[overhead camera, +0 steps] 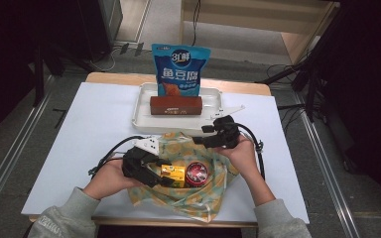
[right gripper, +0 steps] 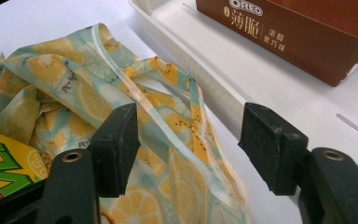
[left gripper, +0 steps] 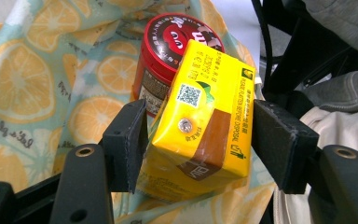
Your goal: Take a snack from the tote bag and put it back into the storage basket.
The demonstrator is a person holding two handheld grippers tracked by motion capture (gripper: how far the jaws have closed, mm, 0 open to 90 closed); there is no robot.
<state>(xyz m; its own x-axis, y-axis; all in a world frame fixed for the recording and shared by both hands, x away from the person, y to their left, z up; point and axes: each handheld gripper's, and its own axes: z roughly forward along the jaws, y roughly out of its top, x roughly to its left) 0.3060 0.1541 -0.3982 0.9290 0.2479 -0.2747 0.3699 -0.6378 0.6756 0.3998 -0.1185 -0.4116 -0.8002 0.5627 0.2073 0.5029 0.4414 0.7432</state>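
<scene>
With the red can (overhead camera: 197, 173) already bagged, the left tool (overhead camera: 164, 179) stands spread around the yellow carton (overhead camera: 173, 173) inside the lemon-print bag (overhead camera: 198, 198), apparently just released, while the right tool (overhead camera: 204, 140), spread too, straddles the bag's rim; the Oreo box (overhead camera: 176, 105) and blue pouch (overhead camera: 181, 70) wait at the tray (overhead camera: 141, 111).

I see the yellow drink carton (left gripper: 200, 121) lying on its side inside the open lemon-print bag (overhead camera: 198, 196). The carton is a small box with a brown band, a printed code square and a silver straw hole on its upper face. It rests just beside the round red tin (left gripper: 168, 51), and I think they are touching. The tin stands upright in the bag, with a dark red lid facing up. The bag is soft cloth with orange and lemon slices on pale green, crumpled and spread open around the carton.
</scene>
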